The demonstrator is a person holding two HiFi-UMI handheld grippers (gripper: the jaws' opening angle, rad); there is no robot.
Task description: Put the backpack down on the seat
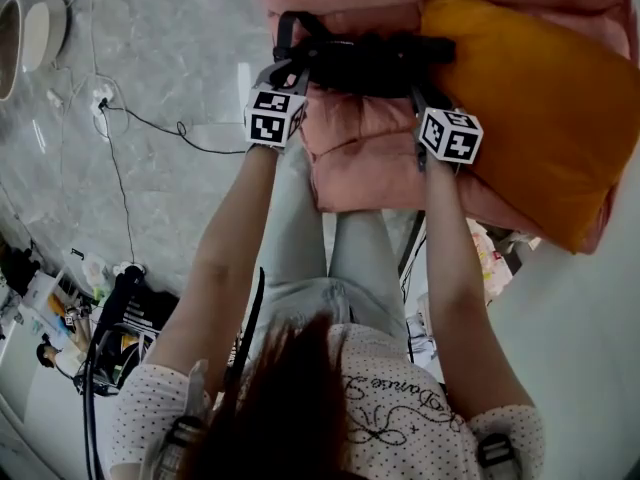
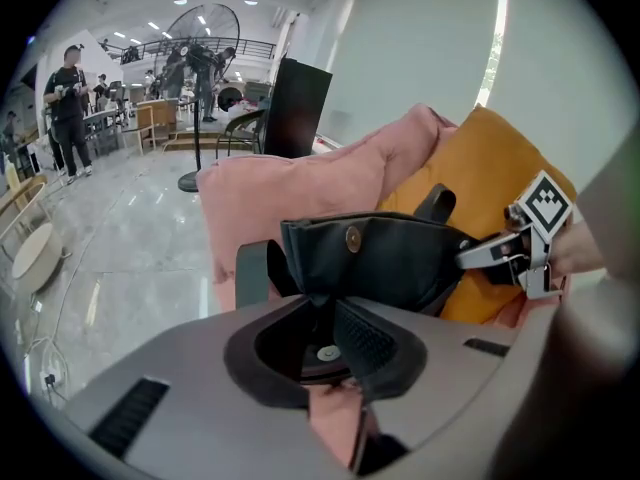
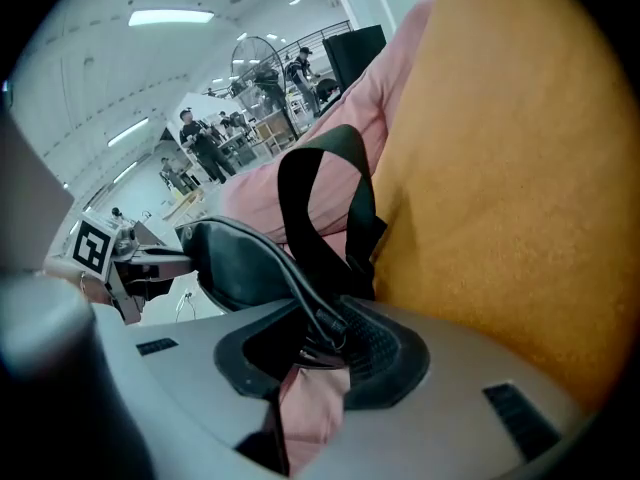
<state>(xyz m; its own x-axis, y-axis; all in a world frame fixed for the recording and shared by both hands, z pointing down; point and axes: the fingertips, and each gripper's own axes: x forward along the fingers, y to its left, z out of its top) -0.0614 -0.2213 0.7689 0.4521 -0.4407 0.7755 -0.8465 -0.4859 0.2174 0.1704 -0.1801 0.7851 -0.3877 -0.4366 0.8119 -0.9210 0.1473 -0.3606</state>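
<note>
A black backpack (image 1: 365, 63) hangs low over a pink padded seat (image 1: 360, 163), close against an orange cushion (image 1: 540, 118); whether it rests on the seat I cannot tell. My left gripper (image 1: 290, 70) is shut on the bag's left end, with black fabric pinched between the jaws in the left gripper view (image 2: 325, 318). My right gripper (image 1: 420, 93) is shut on the bag's right end. In the right gripper view the bag's edge (image 3: 240, 263) runs into the jaws (image 3: 320, 338), and a strap loop (image 3: 320, 208) stands up beside the orange cushion (image 3: 520, 188).
Grey marble floor (image 1: 170, 58) lies left of the seat, with a cable (image 1: 150, 123) and a plug block (image 1: 100, 98). A cluttered cart (image 1: 110, 318) stands at lower left. Far off are a standing fan (image 2: 205, 38), a dark panel (image 2: 300, 108) and people (image 2: 68, 98).
</note>
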